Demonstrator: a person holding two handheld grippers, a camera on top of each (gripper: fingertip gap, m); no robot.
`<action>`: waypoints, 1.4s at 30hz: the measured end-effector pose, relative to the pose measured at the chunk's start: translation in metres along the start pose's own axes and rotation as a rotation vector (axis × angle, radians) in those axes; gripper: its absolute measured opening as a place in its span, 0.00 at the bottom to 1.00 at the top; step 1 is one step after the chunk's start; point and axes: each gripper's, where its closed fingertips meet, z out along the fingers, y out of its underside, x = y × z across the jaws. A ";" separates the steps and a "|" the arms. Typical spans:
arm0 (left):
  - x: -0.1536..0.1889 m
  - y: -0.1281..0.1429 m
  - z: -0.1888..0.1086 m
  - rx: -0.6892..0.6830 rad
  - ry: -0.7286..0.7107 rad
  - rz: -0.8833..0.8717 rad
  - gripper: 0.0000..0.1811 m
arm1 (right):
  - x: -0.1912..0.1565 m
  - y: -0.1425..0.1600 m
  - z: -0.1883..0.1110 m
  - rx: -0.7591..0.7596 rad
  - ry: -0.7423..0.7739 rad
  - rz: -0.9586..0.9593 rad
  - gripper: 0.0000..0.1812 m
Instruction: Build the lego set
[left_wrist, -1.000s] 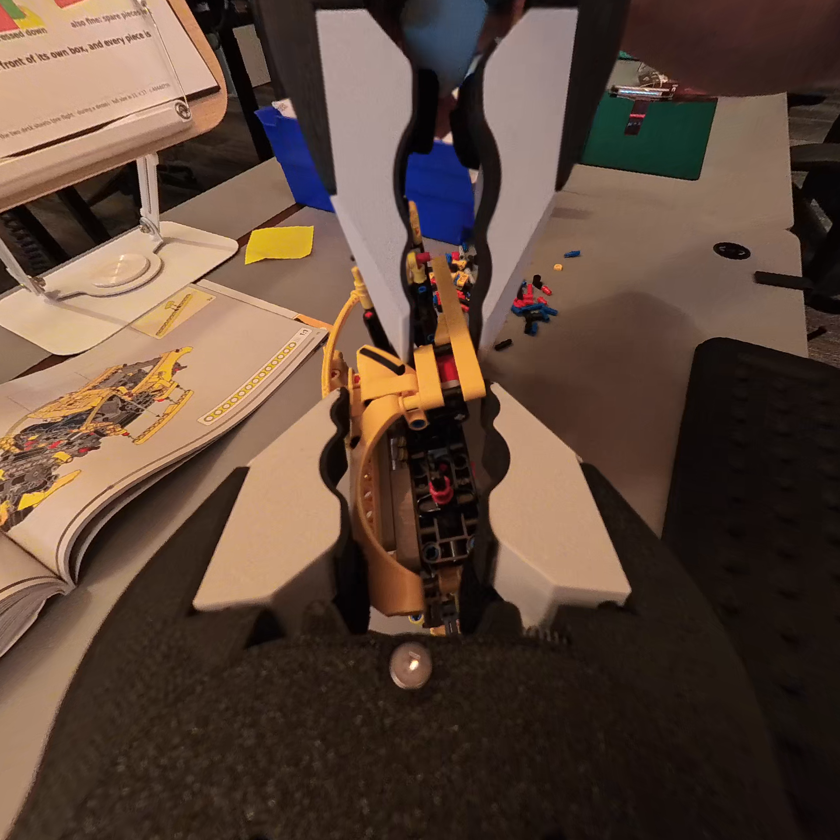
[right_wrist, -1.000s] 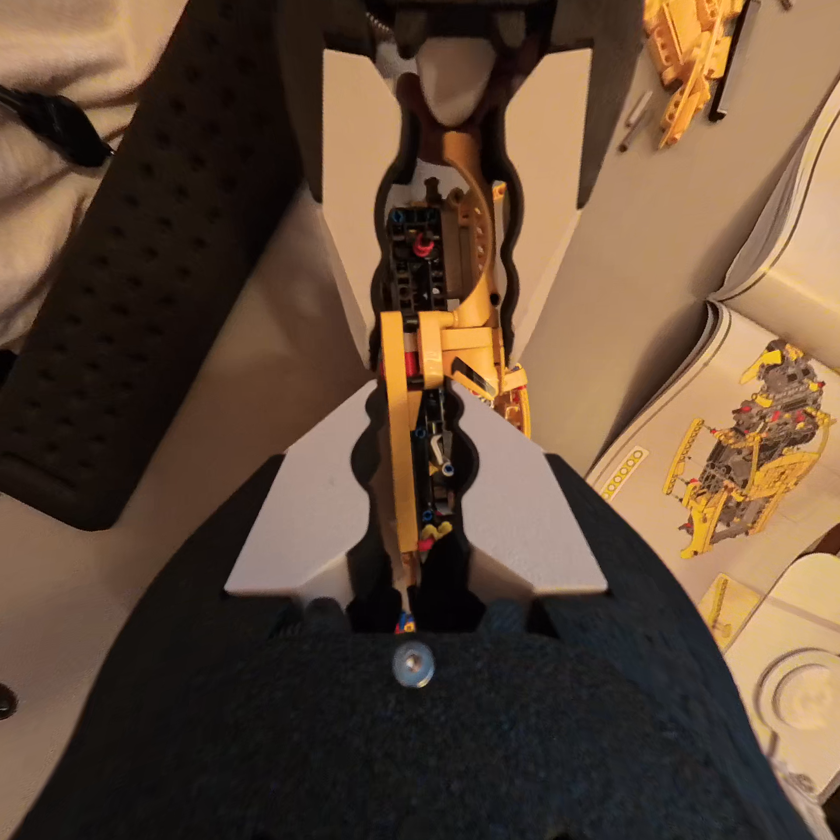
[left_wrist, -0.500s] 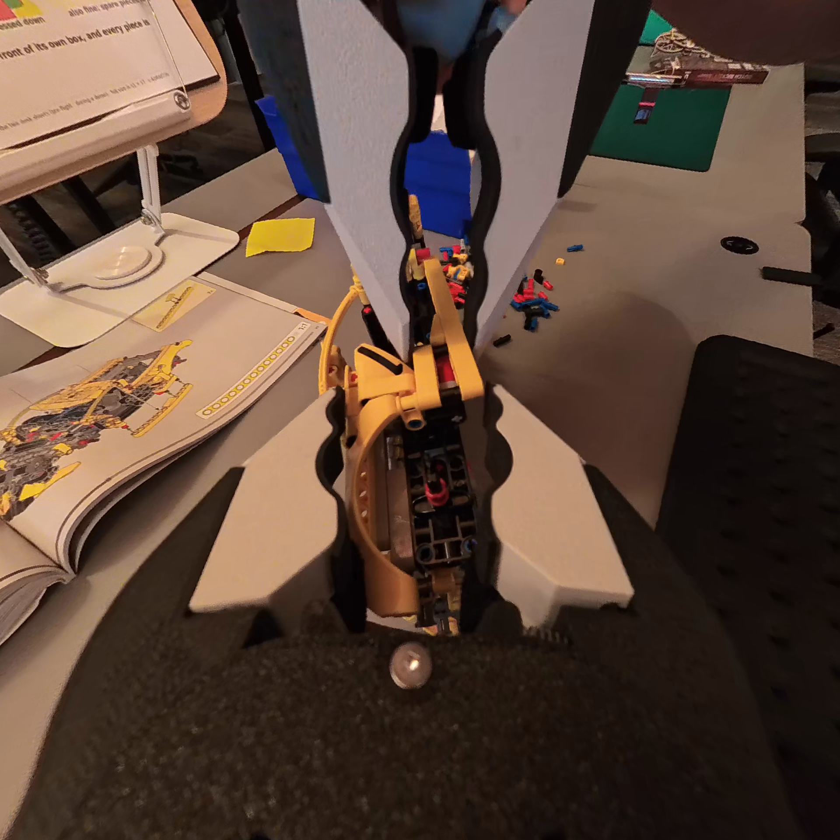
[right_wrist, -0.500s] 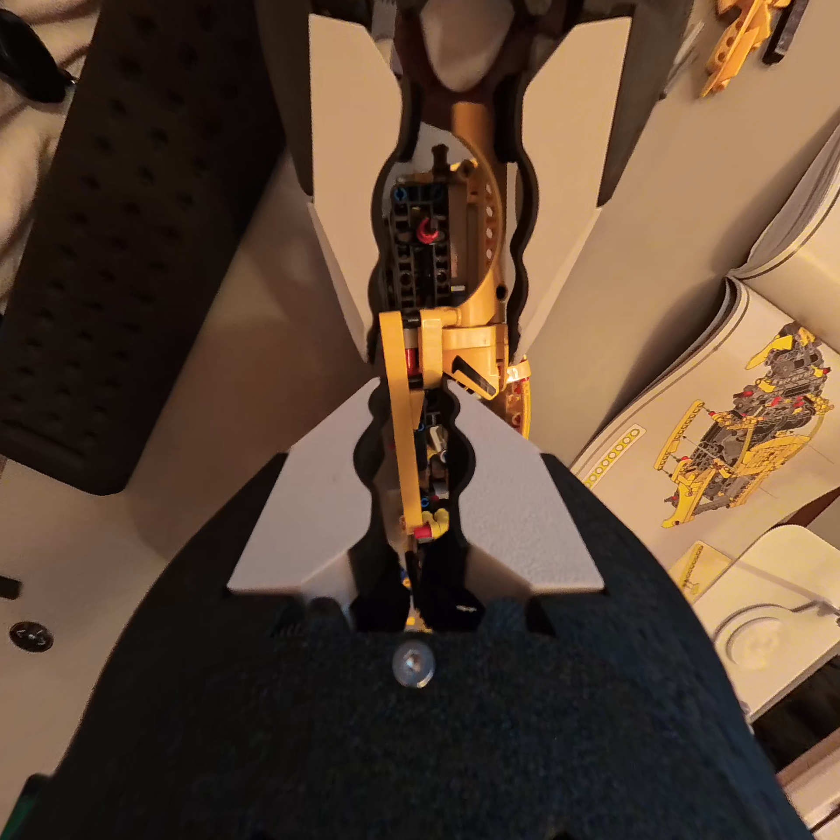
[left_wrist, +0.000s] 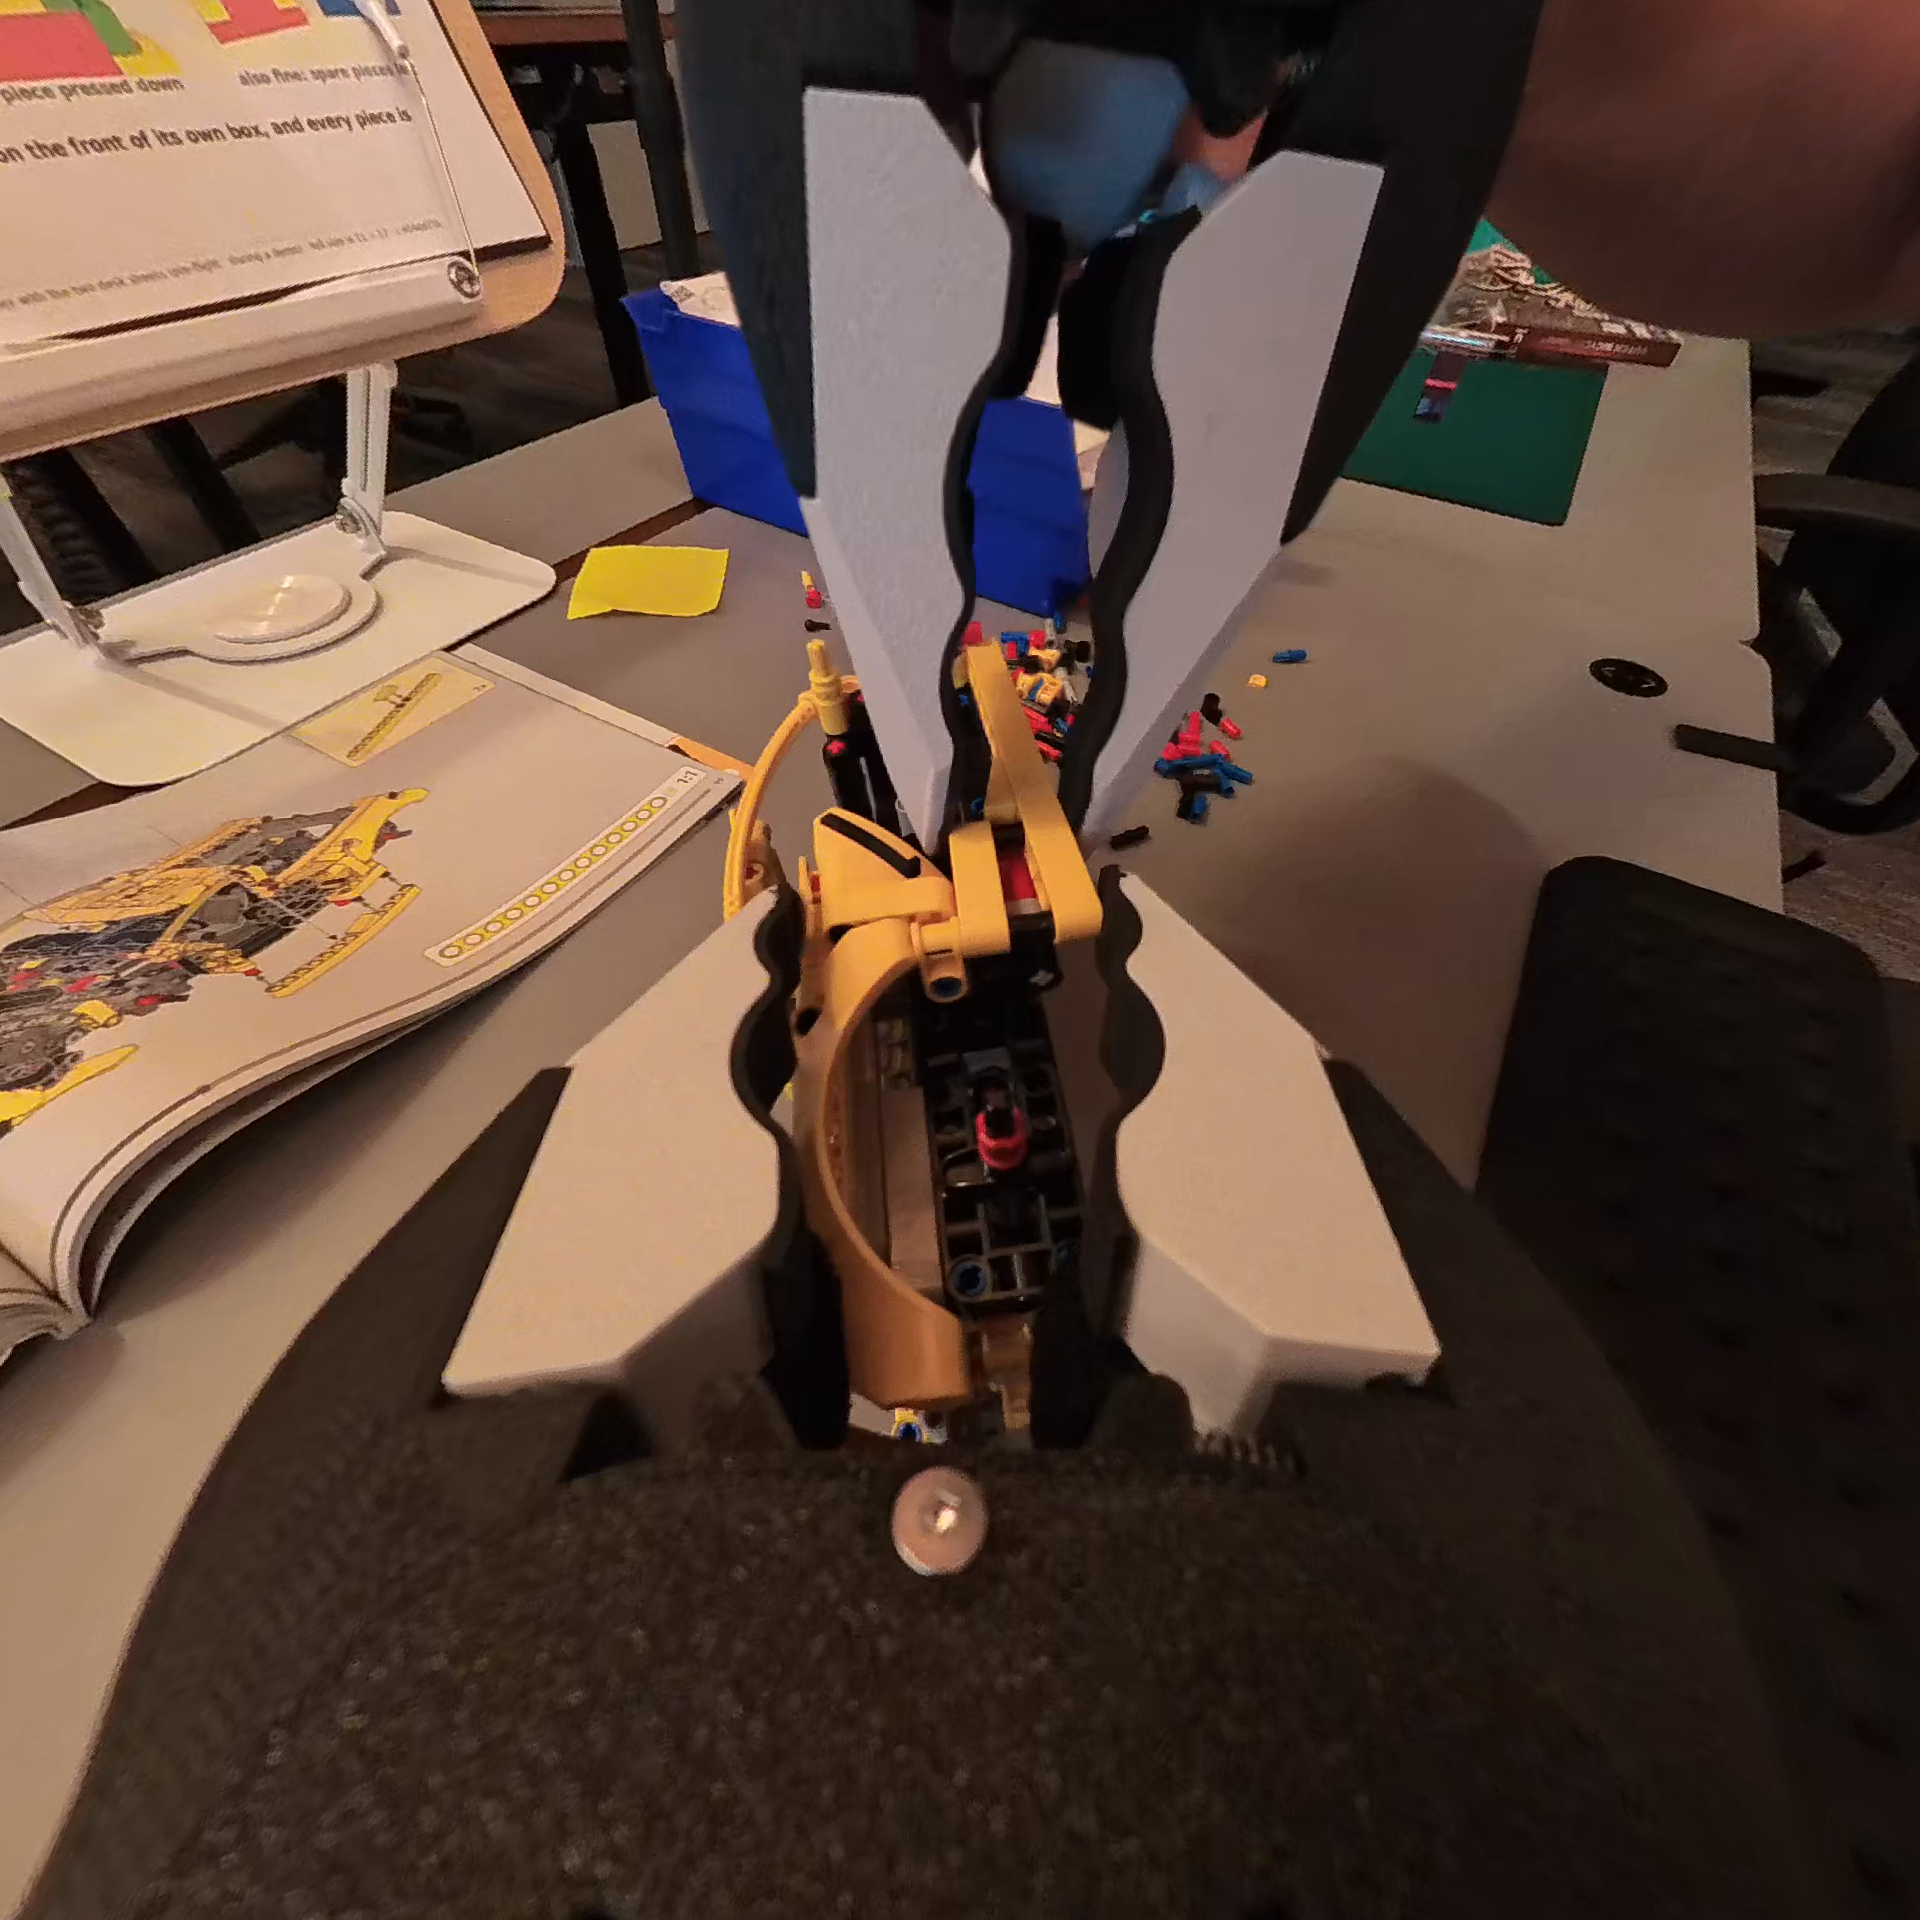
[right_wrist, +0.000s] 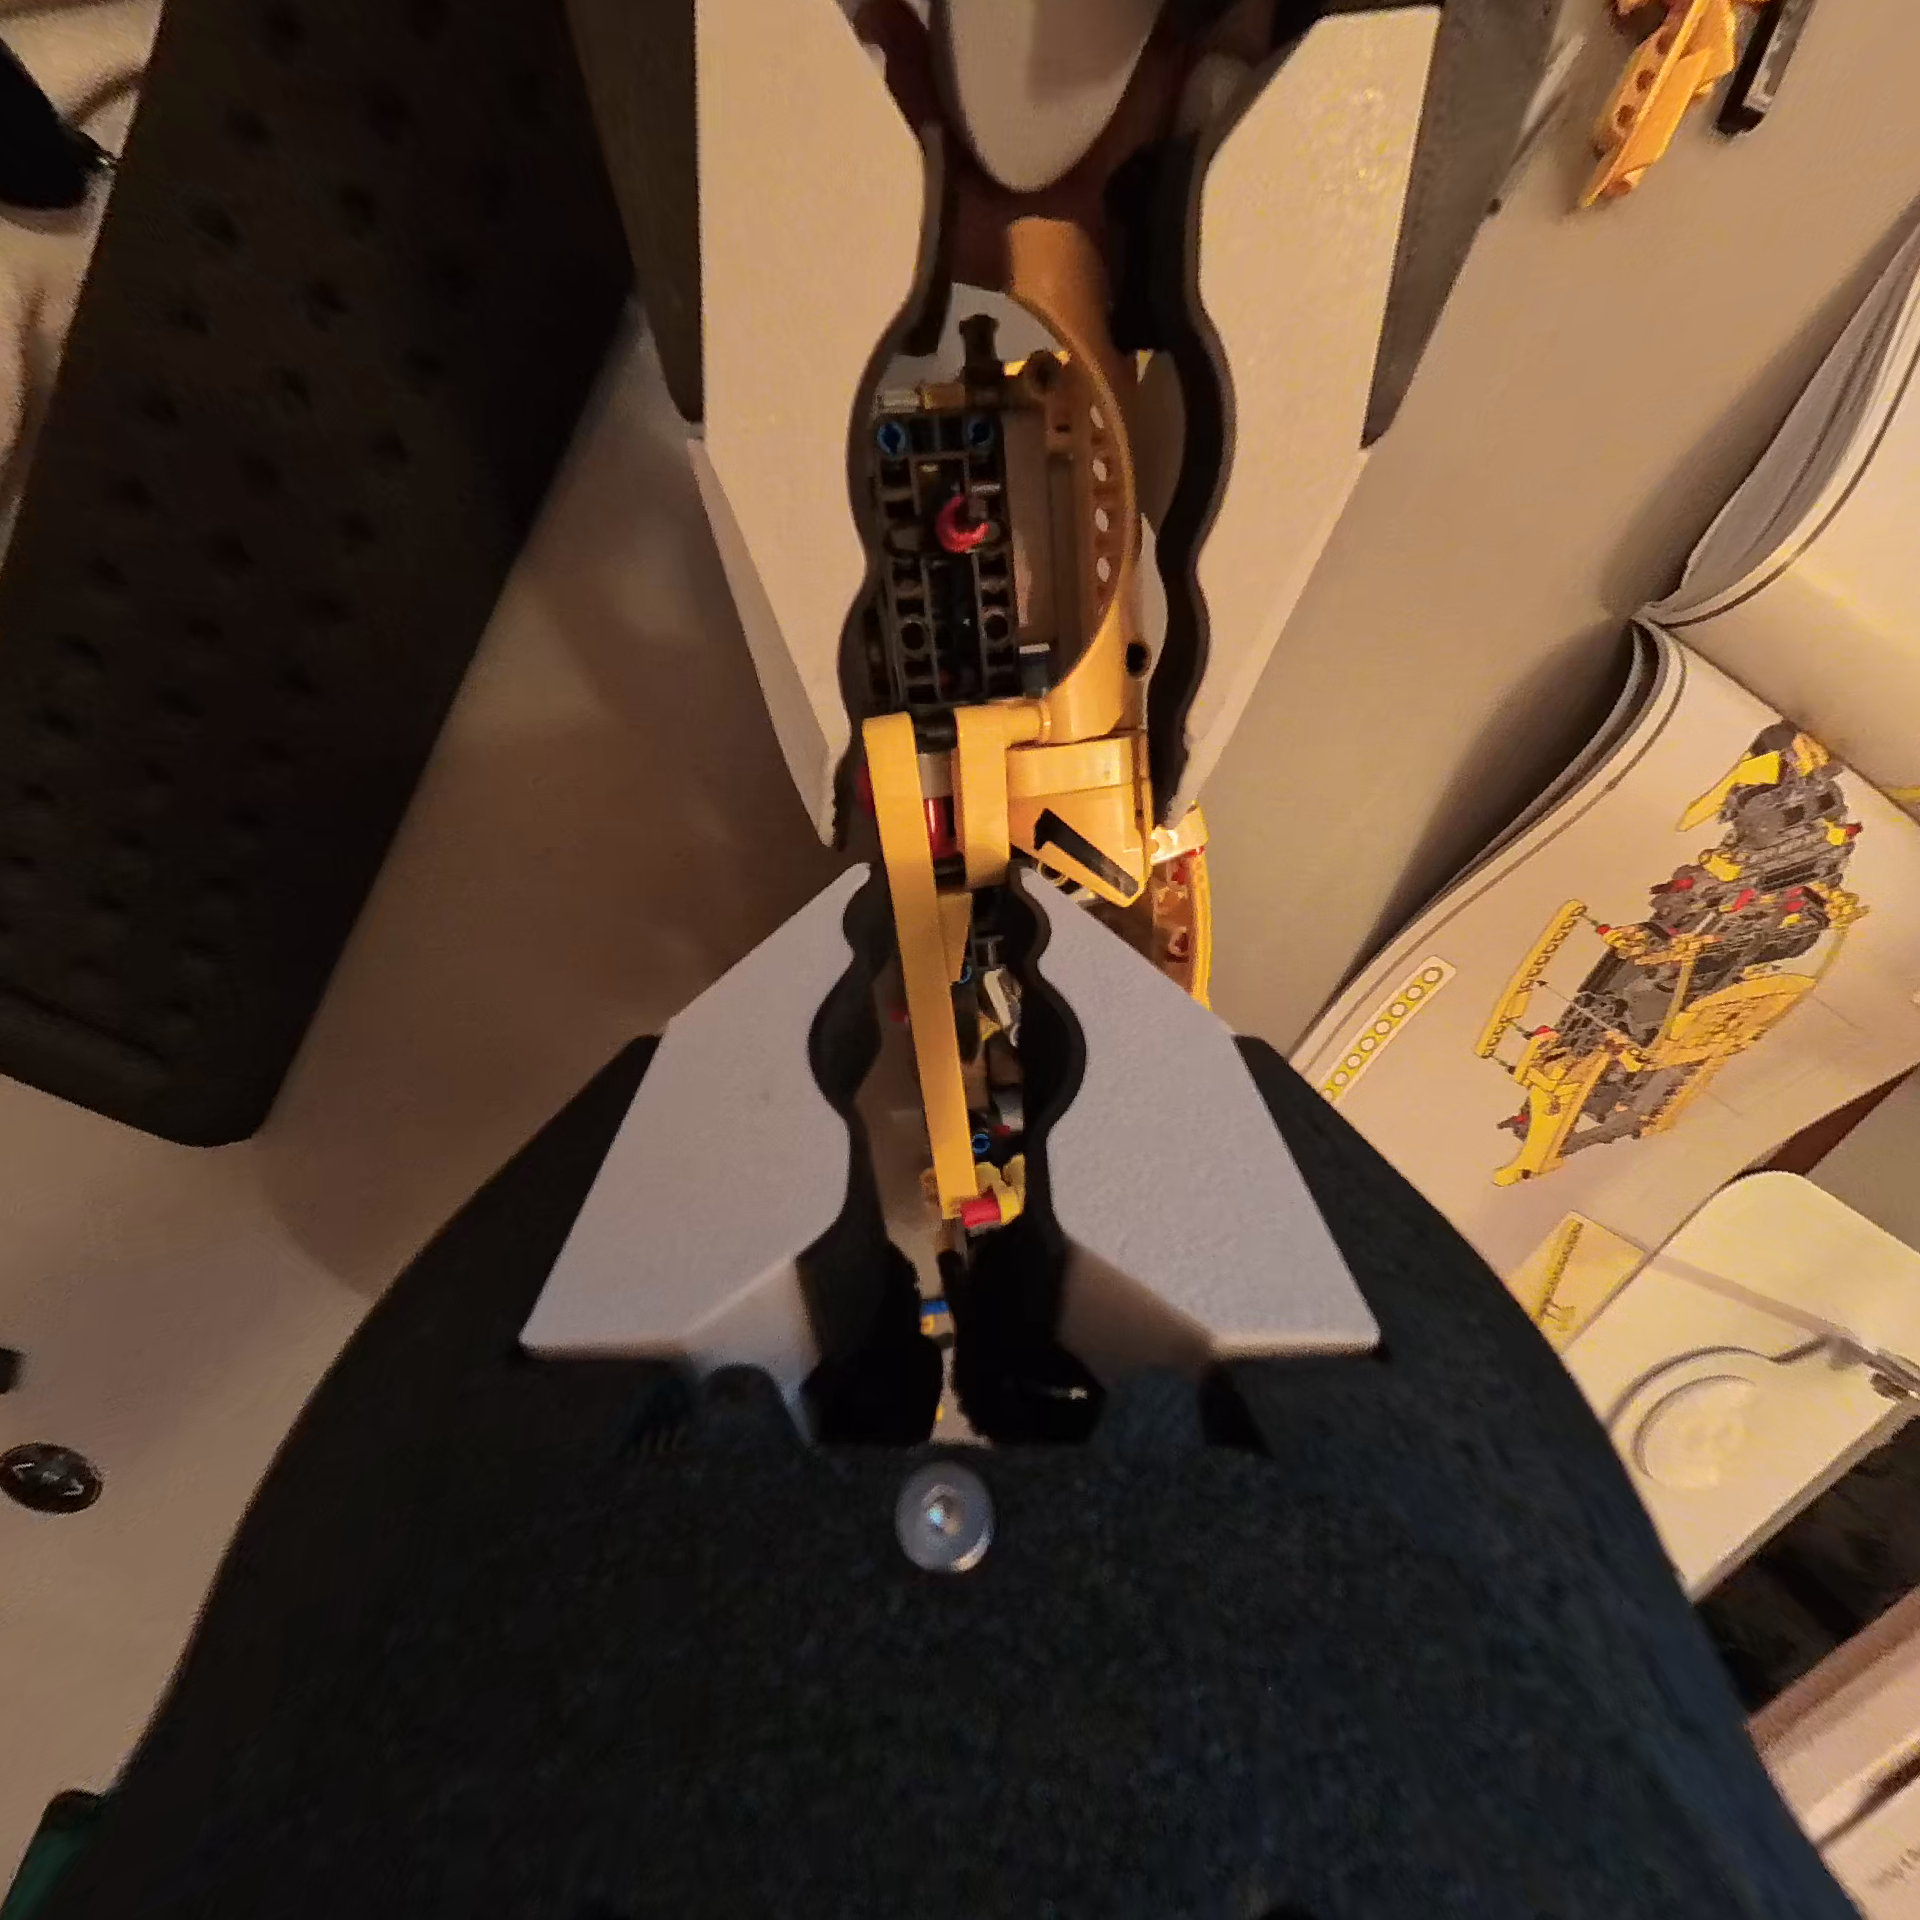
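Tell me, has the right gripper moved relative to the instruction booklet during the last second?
Yes, slightly. In the right wrist view the instruction booklet and the white stand base sit higher and further left, so the right gripper shifted the opposite way.

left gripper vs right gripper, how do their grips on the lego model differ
The left gripper clamps the lego model at its black frame and curved yellow panel; the right gripper clamps the end with the long yellow beam. The left's gap looks wider, the right's narrower. They meet tip to tip, both shut on the model.
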 end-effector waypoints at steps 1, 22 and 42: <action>0.000 0.000 0.000 0.001 -0.002 0.001 0.32 | 0.001 0.000 0.000 0.014 0.000 0.004 0.11; 0.002 0.000 -0.001 0.005 0.059 -0.004 0.33 | -0.010 0.051 -0.009 0.007 0.041 0.067 0.13; -0.003 0.003 -0.001 -0.005 0.036 -0.003 0.32 | -0.024 0.049 -0.016 -0.044 -0.075 0.186 0.03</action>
